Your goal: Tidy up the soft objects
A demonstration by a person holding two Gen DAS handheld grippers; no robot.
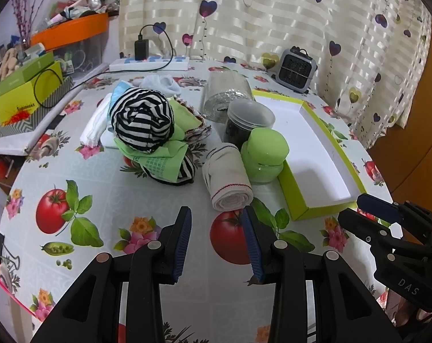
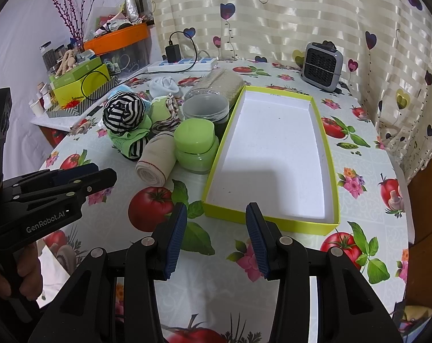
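A pile of soft things lies mid-table: a black-and-white striped cloth ball [image 1: 143,121] [image 2: 123,113] on green cloths [image 1: 164,157], folded white cloth [image 1: 97,123] and white socks [image 1: 161,83]. A rolled beige bandage with red stitching [image 1: 228,181] [image 2: 155,164] lies just ahead of my left gripper [image 1: 217,243], which is open and empty. A grey fabric roll [image 1: 224,95] lies behind. An empty lime-green box with a white inside [image 2: 273,154] [image 1: 310,154] sits ahead of my right gripper [image 2: 214,238], which is open and empty.
A green lidded jar [image 1: 264,154] [image 2: 195,145] and a clear tub with dark contents [image 1: 247,123] stand beside the box. A small grey heater [image 2: 323,65], a power strip with charger [image 1: 148,61] and cluttered boxes [image 1: 27,91] line the back and left. The table edge curves at the right.
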